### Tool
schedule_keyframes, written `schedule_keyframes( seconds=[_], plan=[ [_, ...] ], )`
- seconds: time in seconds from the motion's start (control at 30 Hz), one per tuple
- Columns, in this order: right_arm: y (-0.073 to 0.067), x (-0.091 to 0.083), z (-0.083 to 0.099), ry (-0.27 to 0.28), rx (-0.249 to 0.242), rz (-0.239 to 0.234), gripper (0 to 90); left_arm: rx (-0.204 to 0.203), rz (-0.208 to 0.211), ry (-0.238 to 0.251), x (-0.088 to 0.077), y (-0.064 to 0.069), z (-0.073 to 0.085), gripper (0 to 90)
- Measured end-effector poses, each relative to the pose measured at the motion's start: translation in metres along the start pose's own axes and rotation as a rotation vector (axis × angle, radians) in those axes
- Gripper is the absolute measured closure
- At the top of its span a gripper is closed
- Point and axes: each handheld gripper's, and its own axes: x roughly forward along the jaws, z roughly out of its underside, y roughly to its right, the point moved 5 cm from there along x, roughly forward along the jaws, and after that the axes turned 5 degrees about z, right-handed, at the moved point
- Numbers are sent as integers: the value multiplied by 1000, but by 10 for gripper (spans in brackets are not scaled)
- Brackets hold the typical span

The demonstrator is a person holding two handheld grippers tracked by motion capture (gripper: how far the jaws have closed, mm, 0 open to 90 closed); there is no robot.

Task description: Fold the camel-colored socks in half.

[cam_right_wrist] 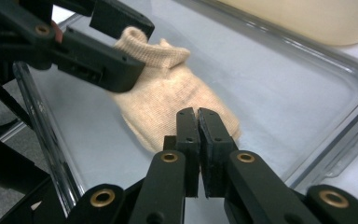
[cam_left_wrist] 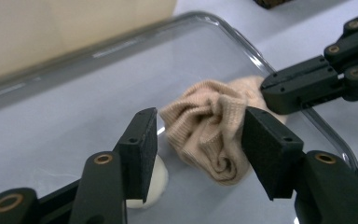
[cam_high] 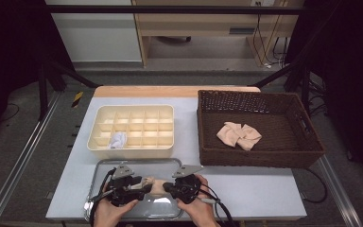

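Table (cam_high: 246, 189): pale grey, wooden strip along the far edge.

Wicker basket (cam_high: 312, 142), far right: dark brown. One beige sock bundle (cam_high: 239, 135) lies on its floor.

Divided organiser box (cam_high: 131, 150), far left: cream, many small compartments. A white rolled sock (cam_high: 117, 140) sits in a cell of the near row, towards the left; the other cells look bare.

Clear tray (cam_high: 170, 163), near edge, between the hands.

Beige sock (cam_left_wrist: 205, 133): bunched and half-rolled, on the tray floor between the two grippers.

Left gripper (cam_left_wrist: 198, 156): fingers spread, standing either side of the rolled end, pads apparently just off the fabric.

Right gripper (cam_right_wrist: 198, 154): fingers pressed together at the sock's other end; whether fabric is pinched between them I cannot tell.

Progress, as judged: one sock stored, one being rolled, one waiting in the basket. Early to middle.
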Motion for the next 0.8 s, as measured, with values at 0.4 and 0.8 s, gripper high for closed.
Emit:
schedule_keyframes(
  seconds=[0.4,0.8],
  plan=[
    [1,0,4,6,-9,-1,876,-16,46,-31,12,0,6,463],
    [2,0,6,2,-7,-5,869,-35,107,-55,13,6,5,637]
  ],
)
